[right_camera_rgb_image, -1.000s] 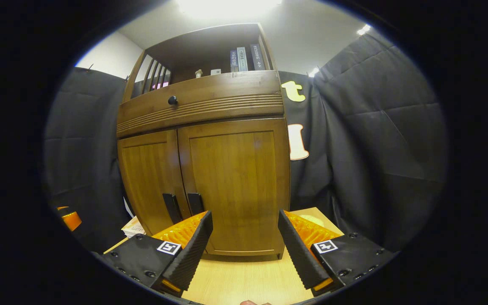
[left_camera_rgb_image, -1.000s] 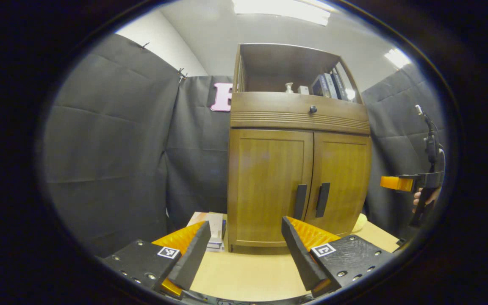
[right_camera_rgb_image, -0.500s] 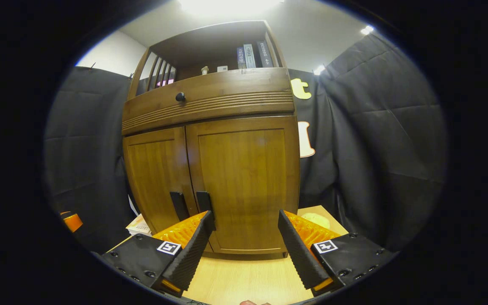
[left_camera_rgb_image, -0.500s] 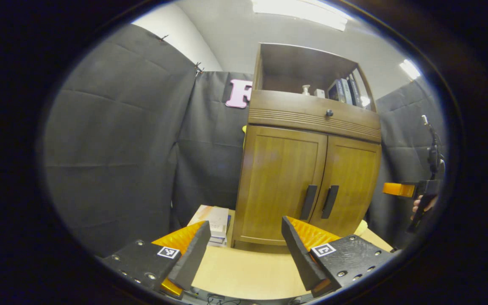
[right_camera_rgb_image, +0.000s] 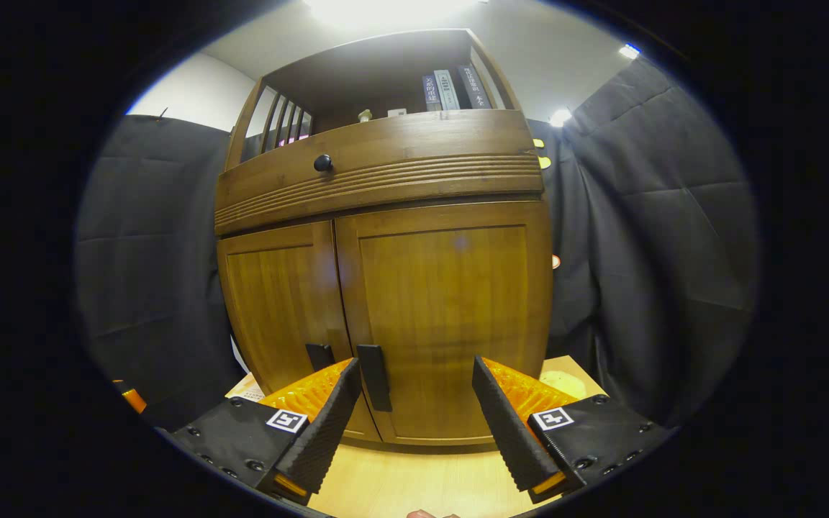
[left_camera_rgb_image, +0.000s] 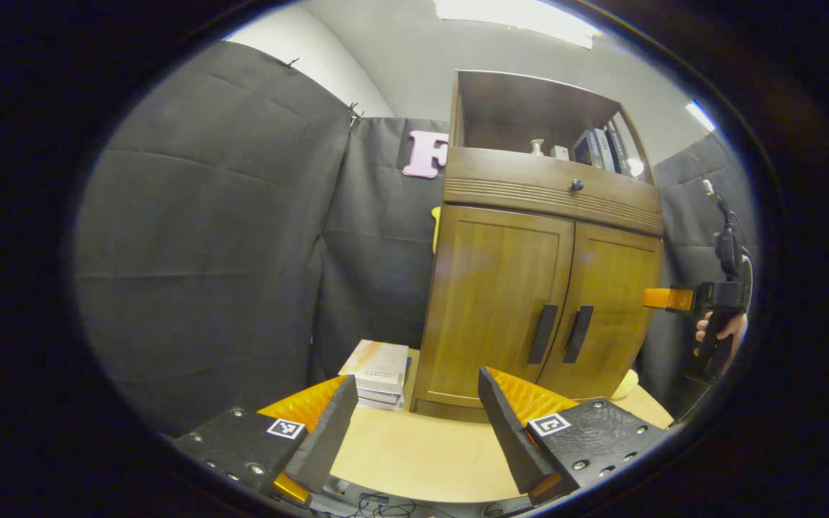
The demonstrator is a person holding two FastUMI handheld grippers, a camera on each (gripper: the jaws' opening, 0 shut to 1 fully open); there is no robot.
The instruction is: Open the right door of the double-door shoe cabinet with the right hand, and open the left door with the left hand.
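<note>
**Both doors shut, both grippers spread and short of the handles**

The shoe cabinet [right_camera_rgb_image: 386, 288] stands on the bench [left_camera_rgb_image: 414, 460], toward its far edge, with books on its open top shelf and a knobbed drawer [right_camera_rgb_image: 378, 169] below that. Under the drawer, the right door [right_camera_rgb_image: 450, 324] and the left door [right_camera_rgb_image: 281, 302] are both closed and flush, their two dark vertical handles side by side at the centre seam. A stack of books [left_camera_rgb_image: 378, 370] lies on the bench just beside the cabinet's left side.

The right gripper [right_camera_rgb_image: 414, 403] faces the right door from close in, fingers wide apart and holding nothing; the right handle [right_camera_rgb_image: 375, 378] sits just beside its left finger, not between the two. In the left gripper view this gripper is seen held level by a hand [left_camera_rgb_image: 718, 332] off the cabinet's right side. The left gripper [left_camera_rgb_image: 414, 417] hangs farther back over the near part of the bench, also spread and empty, pointing left of the left handle [left_camera_rgb_image: 544, 333].

The likely trouble is the close spacing of the handles: a finger sliding in off-centre could catch both, or jam into the seam. A pull not following the hinge arc may slip the fingers off, or drag the cabinet across the bench.
</note>
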